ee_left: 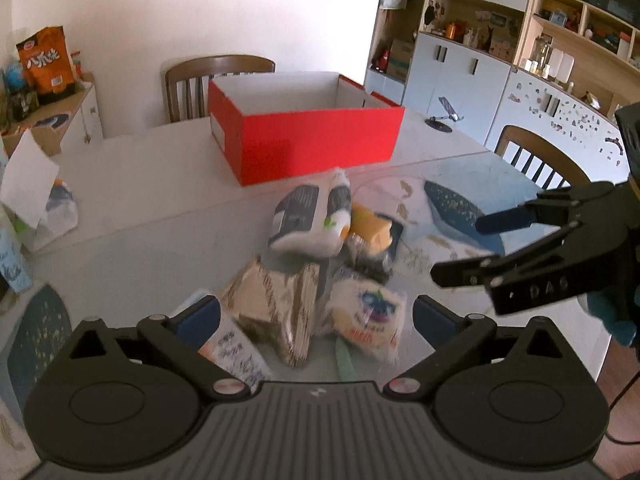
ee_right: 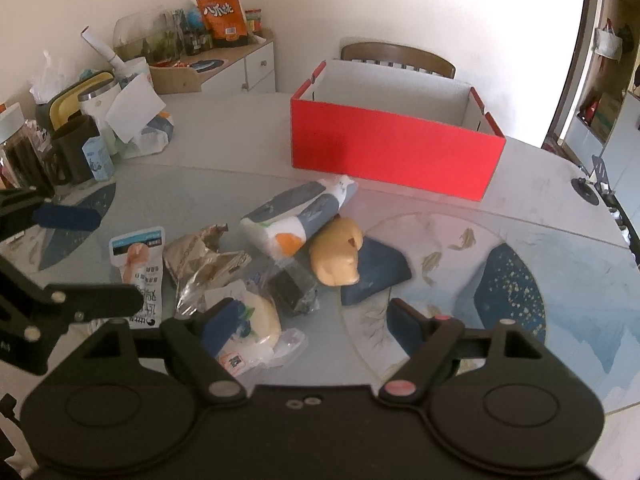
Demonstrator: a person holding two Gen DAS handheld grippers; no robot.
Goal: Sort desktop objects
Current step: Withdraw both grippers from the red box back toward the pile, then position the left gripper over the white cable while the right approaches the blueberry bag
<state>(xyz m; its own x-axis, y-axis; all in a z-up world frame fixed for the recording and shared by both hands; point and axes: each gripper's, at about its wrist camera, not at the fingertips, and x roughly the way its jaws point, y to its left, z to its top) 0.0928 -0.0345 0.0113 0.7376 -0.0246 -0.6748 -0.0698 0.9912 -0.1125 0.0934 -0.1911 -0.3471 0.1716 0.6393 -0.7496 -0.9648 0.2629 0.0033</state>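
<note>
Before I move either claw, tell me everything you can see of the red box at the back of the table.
The red box is an open, lidless rectangular carton, like a shoebox bottom: bright red outside, plain white inside, with folded cardboard corner flaps. It stands upright and flat on the pale table, in front of a wooden chair and beyond the pile of snack packets. No contents show above its rim, though its floor is hidden. Nothing touches it; neither claw is near.

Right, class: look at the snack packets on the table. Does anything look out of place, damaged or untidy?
Yes. The packets lie jumbled in a heap on the table, none in the red box behind them. The brown foil packet looks crumpled and torn open, and the yellow bun rests partly on a dark blue pouch.
</note>
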